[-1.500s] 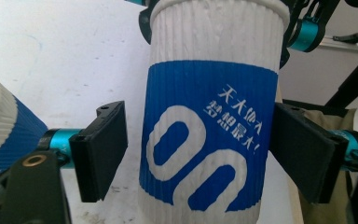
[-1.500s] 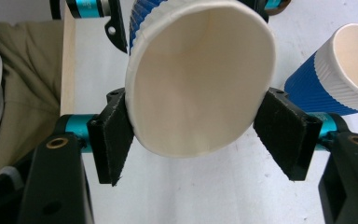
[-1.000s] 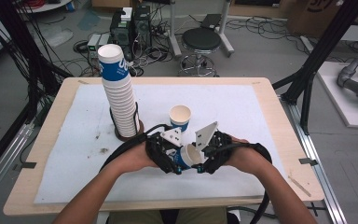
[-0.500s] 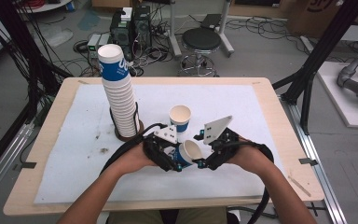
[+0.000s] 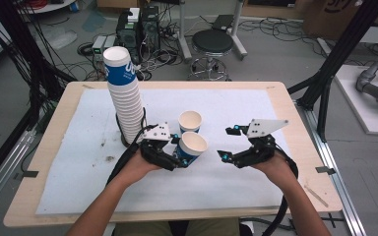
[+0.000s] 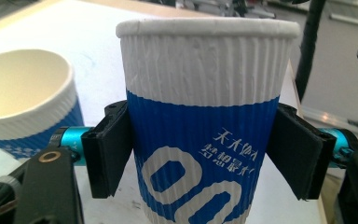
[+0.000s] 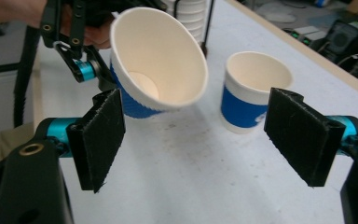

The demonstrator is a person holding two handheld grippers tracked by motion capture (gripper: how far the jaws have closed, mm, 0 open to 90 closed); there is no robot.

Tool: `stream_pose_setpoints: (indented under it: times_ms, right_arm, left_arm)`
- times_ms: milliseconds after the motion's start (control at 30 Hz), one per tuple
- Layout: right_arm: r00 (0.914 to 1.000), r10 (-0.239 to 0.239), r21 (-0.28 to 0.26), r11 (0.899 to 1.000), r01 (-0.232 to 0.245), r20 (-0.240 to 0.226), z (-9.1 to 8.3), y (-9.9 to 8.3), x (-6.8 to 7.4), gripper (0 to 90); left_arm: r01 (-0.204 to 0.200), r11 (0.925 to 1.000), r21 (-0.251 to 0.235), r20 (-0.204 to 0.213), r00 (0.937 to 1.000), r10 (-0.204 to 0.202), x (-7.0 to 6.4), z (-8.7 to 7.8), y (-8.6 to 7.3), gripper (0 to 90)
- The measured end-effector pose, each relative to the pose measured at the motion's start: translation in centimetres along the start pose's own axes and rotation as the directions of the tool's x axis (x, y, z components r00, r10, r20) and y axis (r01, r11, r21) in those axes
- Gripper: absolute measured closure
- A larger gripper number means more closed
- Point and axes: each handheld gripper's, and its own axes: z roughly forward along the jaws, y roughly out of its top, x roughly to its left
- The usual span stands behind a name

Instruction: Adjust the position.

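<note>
A ribbed paper cup (image 6: 205,126) is clamped at its blue band by the left gripper (image 5: 174,156), tilted above the table's near middle. Being light and crushable, it should be squeezed gently. The right gripper (image 5: 231,143) is held spread wide, empty.

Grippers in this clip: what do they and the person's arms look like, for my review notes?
Both are black-framed handheld tools. The left gripper and right gripper each carry a grey three-cornered plate on top, cyan metal fittings near the fingers, and brass-coloured rivets in the black linkage. The fingers are flat, black, rectangular, rough-faced pads. A black cable trails from each gripper towards the table's near edge. The forearms are bare, no sleeves visible.
</note>
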Motion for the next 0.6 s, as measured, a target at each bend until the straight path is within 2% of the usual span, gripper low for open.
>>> stream_pose_setpoints:
  times_ms: [267,367,467,600]
  right_arm:
    - [0.9978,0.039,-0.023,0.999,-0.038,0.053,-1.0,-1.5,-0.5,20.7]
    - [0.9952,0.059,-0.024,0.998,-0.057,0.079,-1.1,-2.3,-0.6,20.8]
    - [0.9908,0.081,-0.03,0.997,-0.078,0.109,-1.2,-3.0,-0.8,20.7]
    - [0.9801,0.133,-0.044,0.991,-0.128,0.147,-1.6,-4.3,-1.0,20.7]
  left_arm:
    - [0.009,0.9978,-0.066,-0.028,0.9996,-0.01,0.1,-0.3,-0.7,26.0]
    - [-0.001,0.9954,-0.096,-0.033,0.9994,-0.002,0.1,-0.5,-0.8,25.8]
    - [0.001,0.9943,-0.107,-0.035,0.9994,-0.005,0.1,-0.6,-0.9,25.6]
    - [-0.002,0.9918,-0.128,-0.042,0.9991,-0.004,0.1,-0.7,-1.2,25.5]
